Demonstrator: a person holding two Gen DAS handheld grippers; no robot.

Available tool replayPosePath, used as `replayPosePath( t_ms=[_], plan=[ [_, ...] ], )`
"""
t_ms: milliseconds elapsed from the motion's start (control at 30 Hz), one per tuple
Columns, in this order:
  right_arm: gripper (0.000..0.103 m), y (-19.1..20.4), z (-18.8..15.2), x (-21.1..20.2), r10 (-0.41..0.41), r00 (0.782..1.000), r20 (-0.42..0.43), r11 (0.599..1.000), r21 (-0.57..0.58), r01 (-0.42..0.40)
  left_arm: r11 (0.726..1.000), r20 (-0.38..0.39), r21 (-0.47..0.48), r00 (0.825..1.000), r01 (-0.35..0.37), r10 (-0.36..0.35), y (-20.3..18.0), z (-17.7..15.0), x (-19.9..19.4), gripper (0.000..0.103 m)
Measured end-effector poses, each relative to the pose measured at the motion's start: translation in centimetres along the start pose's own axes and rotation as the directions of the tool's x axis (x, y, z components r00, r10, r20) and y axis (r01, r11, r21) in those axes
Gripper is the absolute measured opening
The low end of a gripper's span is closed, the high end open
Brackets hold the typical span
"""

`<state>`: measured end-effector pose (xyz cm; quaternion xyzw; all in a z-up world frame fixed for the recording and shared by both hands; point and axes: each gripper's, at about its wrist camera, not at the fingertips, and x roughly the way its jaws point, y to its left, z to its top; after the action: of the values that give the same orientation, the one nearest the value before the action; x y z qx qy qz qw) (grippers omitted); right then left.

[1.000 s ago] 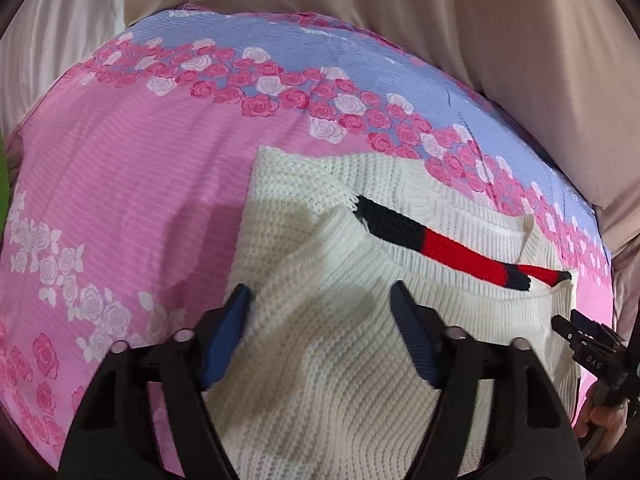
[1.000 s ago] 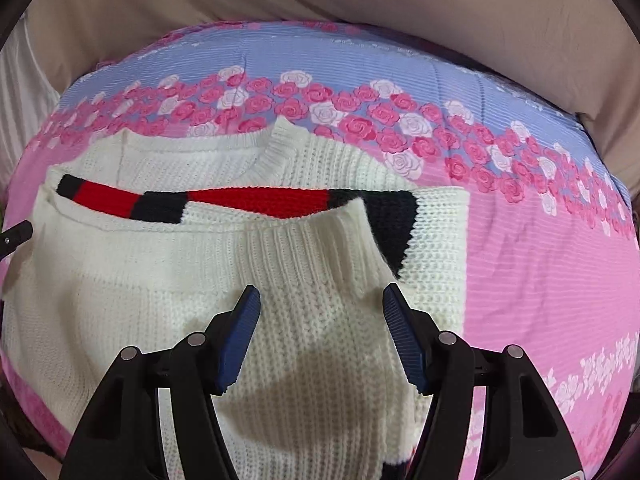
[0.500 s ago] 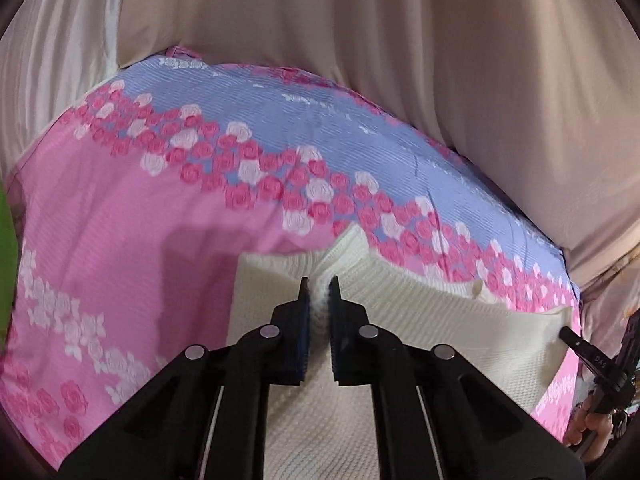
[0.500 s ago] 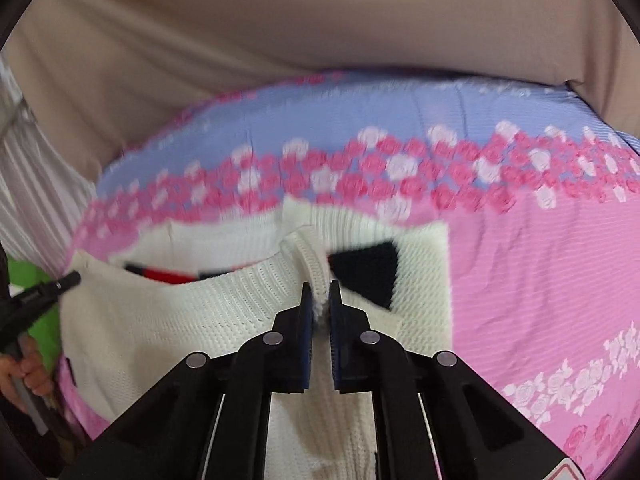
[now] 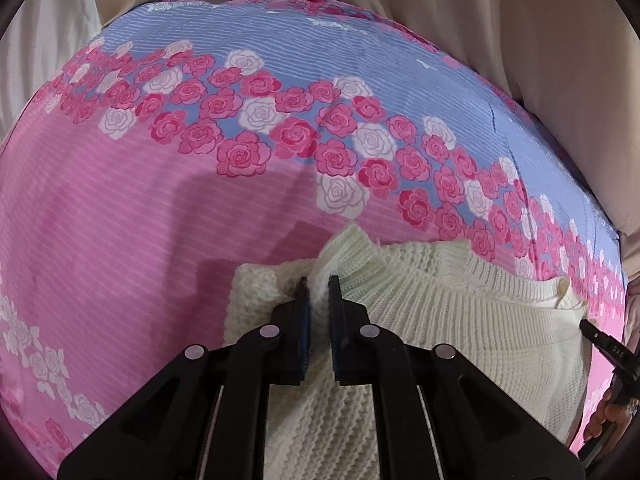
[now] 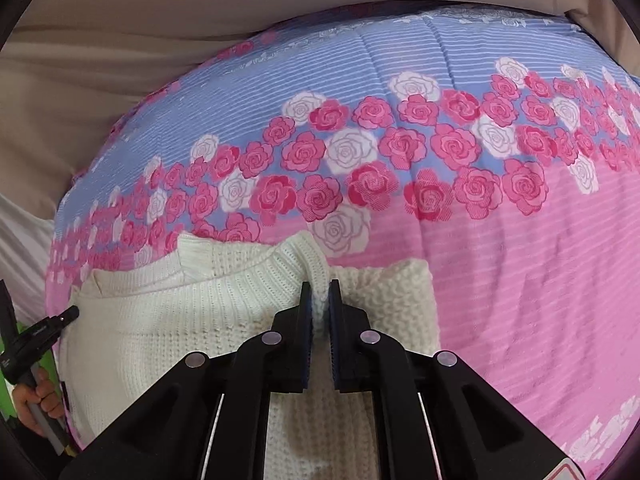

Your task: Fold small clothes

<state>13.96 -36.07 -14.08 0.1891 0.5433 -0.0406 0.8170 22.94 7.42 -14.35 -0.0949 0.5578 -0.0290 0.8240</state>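
A cream knitted sweater [image 5: 460, 320] lies on the pink and blue rose-print bedspread [image 5: 140, 220]. My left gripper [image 5: 318, 280] is shut on the ribbed edge of the sweater at its left corner. In the right wrist view my right gripper [image 6: 319, 284] is shut on the ribbed edge of the sweater [image 6: 180, 320] at its right corner. Both hold the edge forward over the rest of the sweater, near the neckline. The red and black stripe is hidden under the fold.
Beige fabric [image 5: 480, 20] rises behind the far edge of the bed. The other gripper's tip shows at the right edge of the left wrist view [image 5: 608, 348] and at the left edge of the right wrist view [image 6: 40, 328]. Bare bedspread [image 6: 520, 280] lies right of the sweater.
Both grippers closed on the sweater's ribbed edge and carried it forward over the striped part, which is now covered.
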Motion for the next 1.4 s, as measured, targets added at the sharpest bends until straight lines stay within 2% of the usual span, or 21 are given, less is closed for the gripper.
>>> replayPosePath(
  t_ms=[133,233,367,467,567,600,700,733,900,933,967,1000,1033,1067,1133,1200,1300,1400],
  plan=[
    [0.009,0.4,0.4,0.1,-0.011,0.999,-0.034,1.000,-0.009,0.011,0.999,-0.002,0.025,1.000,-0.020,0.020,-0.5,0.0,0.1,0.008],
    [0.019,0.8,0.4,-0.4,0.012,0.999,-0.040,1.000,-0.002,-0.012,0.999,-0.003,0.030,1.000,-0.020,0.021,-0.4,0.1,0.1,0.008],
    [0.019,1.2,0.4,-0.5,0.005,0.999,-0.046,1.000,-0.015,-0.006,1.000,-0.010,0.027,1.000,-0.016,0.016,-0.4,0.2,0.1,0.009],
    [0.019,1.2,0.5,-0.9,0.018,0.999,-0.035,1.000,0.006,-0.018,0.999,0.006,0.001,0.999,0.033,-0.033,-0.1,0.3,-1.1,0.011],
    [0.019,0.6,0.3,-2.9,0.019,1.000,-0.006,1.000,0.014,-0.019,0.998,0.054,-0.008,0.997,0.063,-0.063,0.8,-0.4,-4.1,0.016],
    [0.021,0.4,0.0,-3.8,0.021,1.000,0.007,1.000,0.016,-0.021,0.998,0.063,-0.014,0.996,0.063,-0.062,1.2,-1.0,-5.1,0.022],
    [0.046,-0.9,-2.0,-6.3,0.016,1.000,0.026,1.000,0.012,-0.016,0.997,0.052,-0.028,0.996,0.075,-0.073,2.7,-3.1,-6.8,0.033],
    [0.049,-1.4,-3.4,-6.8,0.008,1.000,0.017,1.000,0.001,-0.008,0.996,0.035,-0.038,0.996,0.082,-0.081,3.2,-4.2,-7.1,0.033],
    [0.049,-2.6,-9.2,-5.9,-0.005,0.996,-0.084,1.000,-0.009,0.004,0.995,-0.047,-0.052,0.995,0.085,-0.087,3.5,-7.8,-5.8,0.031],
    [0.050,-2.4,-10.1,-5.7,-0.005,0.996,-0.088,1.000,-0.011,0.004,0.996,-0.060,-0.050,0.995,0.073,-0.076,3.3,-8.2,-5.4,0.026],
    [0.050,-2.1,-10.6,-5.7,-0.004,0.997,-0.080,1.000,-0.013,0.002,0.997,-0.065,-0.050,0.996,0.062,-0.065,3.2,-8.7,-5.4,0.012],
    [0.046,-1.7,-10.8,-5.8,-0.008,0.997,-0.074,1.000,-0.018,0.007,0.997,-0.072,-0.056,0.996,0.055,-0.059,3.2,-8.6,-5.3,0.010],
    [0.020,-1.4,-10.7,-6.0,-0.005,0.998,-0.069,1.000,-0.023,0.003,0.996,-0.074,-0.064,0.995,0.055,-0.060,3.4,-8.5,-5.4,0.009],
    [0.007,-1.3,-10.5,-6.6,0.006,0.998,-0.060,1.000,-0.011,-0.007,0.996,-0.076,-0.074,0.996,0.050,-0.056,3.6,-8.4,-5.5,0.008],
    [0.007,-1.7,-9.8,-8.6,-0.005,1.000,0.000,1.000,0.012,0.005,0.995,-0.085,-0.086,0.995,0.041,-0.048,4.1,-8.4,-5.2,0.008],
    [0.007,-2.6,-9.5,-9.3,-0.023,1.000,0.021,0.999,0.025,0.023,0.994,-0.092,-0.100,0.994,0.046,-0.056,4.4,-8.6,-4.6,0.008],
    [0.007,-5.0,-10.3,-6.0,-0.056,0.997,-0.060,0.997,0.052,0.060,0.996,-0.091,-0.089,0.995,0.033,-0.041,4.0,-8.6,-4.9,0.008],
    [0.009,-5.3,-10.4,-6.4,-0.025,0.999,-0.038,0.996,0.085,0.028,0.991,-0.062,-0.097,0.993,0.089,-0.096,3.6,-8.1,-7.0,0.011]
  ],
)
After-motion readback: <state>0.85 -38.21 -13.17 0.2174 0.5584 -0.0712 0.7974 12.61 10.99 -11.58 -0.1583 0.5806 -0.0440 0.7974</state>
